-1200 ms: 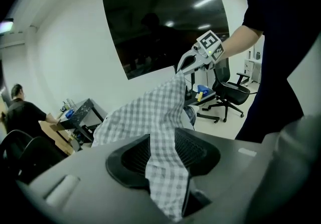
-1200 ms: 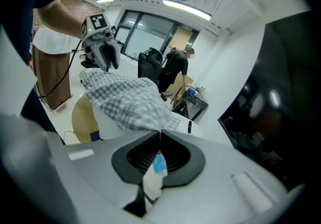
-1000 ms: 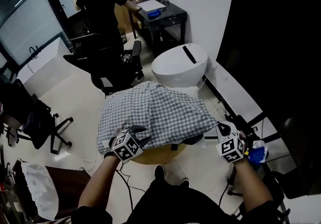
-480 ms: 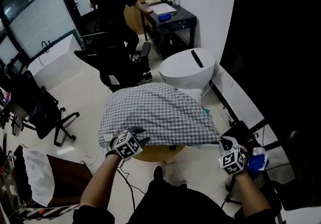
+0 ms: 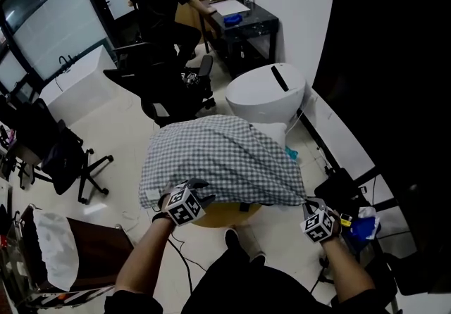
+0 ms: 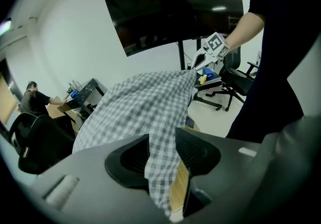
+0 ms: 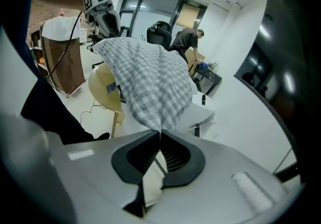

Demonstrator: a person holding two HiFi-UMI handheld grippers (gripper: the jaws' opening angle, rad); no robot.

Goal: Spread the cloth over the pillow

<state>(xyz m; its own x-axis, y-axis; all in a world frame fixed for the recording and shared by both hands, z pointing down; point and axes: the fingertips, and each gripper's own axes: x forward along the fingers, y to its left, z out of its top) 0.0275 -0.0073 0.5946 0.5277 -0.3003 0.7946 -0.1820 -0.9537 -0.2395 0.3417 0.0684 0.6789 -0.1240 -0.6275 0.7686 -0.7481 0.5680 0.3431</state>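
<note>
Grey-checked cloth [image 5: 218,158] noted mid-frame, draped over white pillow [image 5: 273,129] on round wooden desk [image 5: 218,215]. Left hand-held gripper [image 5: 192,186] clamped on bunched near edge, lower left. Right hand-held gripper [image 5: 308,202] pinched tight on corner, lower right. Judged: settling-and-smoothing stage. Next: ease both corners down, then release evenly. Lined bin [image 5: 49,256], lower left; contents not discernible.
</note>
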